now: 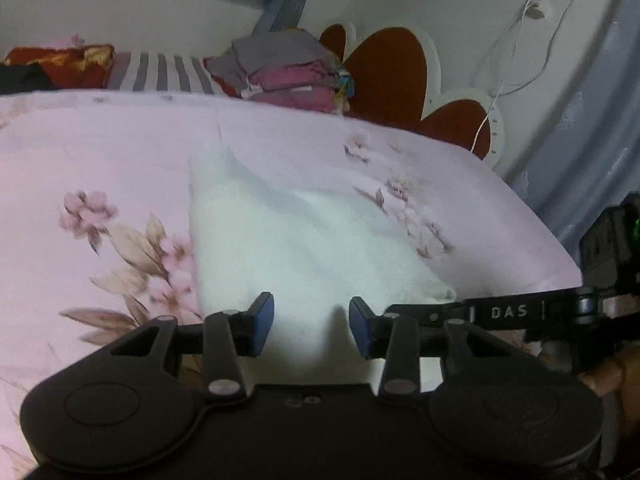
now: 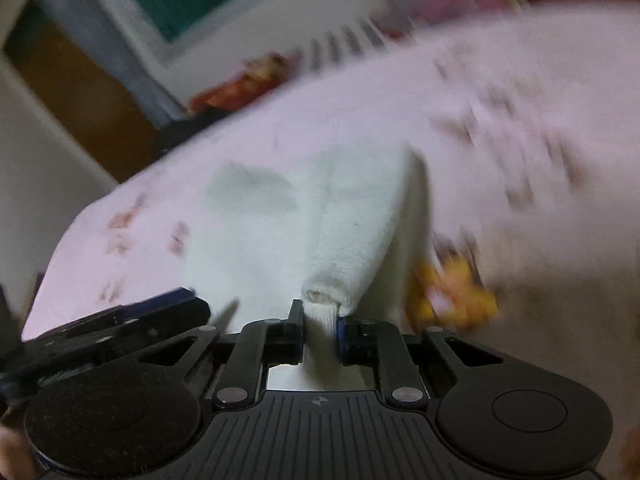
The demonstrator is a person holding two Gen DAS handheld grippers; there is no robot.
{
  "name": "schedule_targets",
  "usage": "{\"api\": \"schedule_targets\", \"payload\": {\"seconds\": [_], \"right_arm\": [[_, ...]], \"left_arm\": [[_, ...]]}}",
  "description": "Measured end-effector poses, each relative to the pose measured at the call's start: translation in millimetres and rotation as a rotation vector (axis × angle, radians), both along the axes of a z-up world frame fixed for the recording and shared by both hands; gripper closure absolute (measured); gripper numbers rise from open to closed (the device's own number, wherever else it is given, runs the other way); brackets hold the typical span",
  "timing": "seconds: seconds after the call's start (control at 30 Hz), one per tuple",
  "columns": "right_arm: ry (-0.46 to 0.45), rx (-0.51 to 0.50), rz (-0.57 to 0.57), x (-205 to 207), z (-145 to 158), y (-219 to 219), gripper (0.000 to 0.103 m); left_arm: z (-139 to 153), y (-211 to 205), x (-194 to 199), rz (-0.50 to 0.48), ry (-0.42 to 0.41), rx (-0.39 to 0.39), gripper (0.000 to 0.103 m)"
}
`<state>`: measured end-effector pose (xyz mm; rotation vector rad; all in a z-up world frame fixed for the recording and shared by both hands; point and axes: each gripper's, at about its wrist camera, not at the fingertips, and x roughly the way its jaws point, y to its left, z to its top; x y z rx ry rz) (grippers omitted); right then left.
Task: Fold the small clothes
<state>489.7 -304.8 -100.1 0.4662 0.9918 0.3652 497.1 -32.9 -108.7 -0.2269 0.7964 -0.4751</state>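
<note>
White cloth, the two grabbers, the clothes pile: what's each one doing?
White cloth: spread on the bed, one corner lifted.
Left gripper: open, holding nothing.
Right gripper: shut on the cloth's bunched corner.
Clothes pile: folded, stacked beyond the bedspread.

The left wrist view looks low and level along its parted jaws, close over a white fleecy cloth (image 1: 304, 236) lying ahead of them on a pink floral bedsheet (image 1: 100, 152), facing a red heart-shaped headboard (image 1: 384, 68). The right wrist view is tilted and blurred, nearer still, its jaws closed on that cloth (image 2: 344, 240). Both views share the cloth and the sheet (image 2: 500, 92).
</note>
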Motion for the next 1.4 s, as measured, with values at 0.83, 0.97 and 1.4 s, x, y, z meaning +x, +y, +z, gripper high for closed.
{"api": "schedule_targets", "payload": {"seconds": [0.83,0.97,1.4], "right_arm": [[-0.109,-0.178,0.037,62.6,-4.0,12.1,0.079],[-0.18,-0.247,0.048,52.5,13.7,21.5,0.079],[-0.147,-0.292,0.07,78.2,-8.3,33.2,0.079]], "left_arm": [[-4.7,17.5,66.0,0.0,-0.02,0.044,0.066],[4.4,23.0,68.4,-0.029,-0.064,0.016,0.067],[-21.0,-3.5,103.8,-0.058,-0.037,0.029,0.066]]}}
